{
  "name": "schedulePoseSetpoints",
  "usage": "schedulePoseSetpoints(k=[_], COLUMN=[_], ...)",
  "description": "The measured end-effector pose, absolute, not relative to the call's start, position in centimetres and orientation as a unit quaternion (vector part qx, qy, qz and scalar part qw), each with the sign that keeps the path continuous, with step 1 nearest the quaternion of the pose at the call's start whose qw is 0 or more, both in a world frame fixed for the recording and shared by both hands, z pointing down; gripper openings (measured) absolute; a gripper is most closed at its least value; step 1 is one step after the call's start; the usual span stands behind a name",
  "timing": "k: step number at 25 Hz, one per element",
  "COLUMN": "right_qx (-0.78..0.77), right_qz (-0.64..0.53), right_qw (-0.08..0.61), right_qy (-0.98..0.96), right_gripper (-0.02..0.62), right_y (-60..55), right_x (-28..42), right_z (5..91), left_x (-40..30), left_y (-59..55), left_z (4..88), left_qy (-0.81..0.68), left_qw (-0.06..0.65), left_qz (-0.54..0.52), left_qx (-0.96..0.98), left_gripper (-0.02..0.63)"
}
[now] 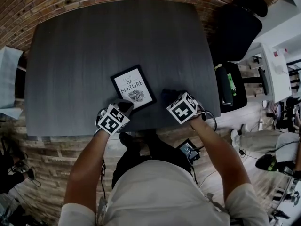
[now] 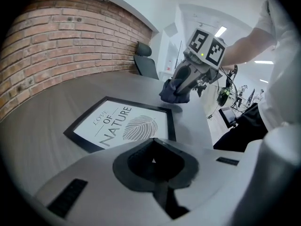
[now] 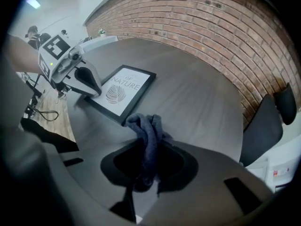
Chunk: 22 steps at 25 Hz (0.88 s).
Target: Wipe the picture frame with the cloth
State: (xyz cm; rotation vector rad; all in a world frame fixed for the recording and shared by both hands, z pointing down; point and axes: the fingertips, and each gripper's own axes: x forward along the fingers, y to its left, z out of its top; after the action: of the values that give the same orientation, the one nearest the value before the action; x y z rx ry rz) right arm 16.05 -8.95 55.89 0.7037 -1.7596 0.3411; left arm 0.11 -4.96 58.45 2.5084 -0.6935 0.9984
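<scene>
Near table (image 1: pixel 94 41) edge: frame (image 1: pixel 133 89) (cloth (image 3: pixel 146 131) adj.)

We see a dark grey, wood-grained table (image 1: pixel 117 36) with one thing lying directly on it: a picture frame (image 1: pixel 133 89). It lies flat at about 6 o'clock from the tabletop's middle, near the front edge. Its top end is turned toward 11 o'clock. We read "LOVE OF NATURE" above a leaf on its white print, inside a black border.
</scene>
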Motion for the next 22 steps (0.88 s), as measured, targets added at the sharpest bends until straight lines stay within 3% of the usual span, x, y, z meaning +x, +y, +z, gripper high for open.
schedulePoseSetpoints(k=[3,5,8,16,22], right_qx=[0.307,0.305,0.294,0.207,0.14], right_qz=[0.126,0.104,0.067,-0.061,-0.162], right_qw=[0.566,0.563,0.558,0.551,0.549], right_qy=[-0.754,-0.761,-0.773,-0.806,-0.808], right_gripper=[0.094,0.094,0.094,0.094,0.094], right_y=[-10.6,-11.8,-13.3,-15.8,-17.3], right_x=[16.2,15.5,13.8,5.3,-1.5], right_z=[54.8,54.2,53.4,52.9,53.5], left_x=[0.0,-0.4,-0.9,-1.3,-1.7], left_y=[-5.1,-4.9,-4.2,-2.4,-2.5], left_z=[57.1,56.2,56.1,57.5,59.1], left_qy=[-0.284,-0.313,-0.343,-0.374,-0.386], left_qw=[0.152,0.142,0.141,0.15,0.159], left_qz=[0.327,0.318,0.316,0.348,0.379], left_qx=[0.888,0.884,0.873,0.846,0.826], left_gripper=[0.026,0.179,0.244,0.304,0.308])
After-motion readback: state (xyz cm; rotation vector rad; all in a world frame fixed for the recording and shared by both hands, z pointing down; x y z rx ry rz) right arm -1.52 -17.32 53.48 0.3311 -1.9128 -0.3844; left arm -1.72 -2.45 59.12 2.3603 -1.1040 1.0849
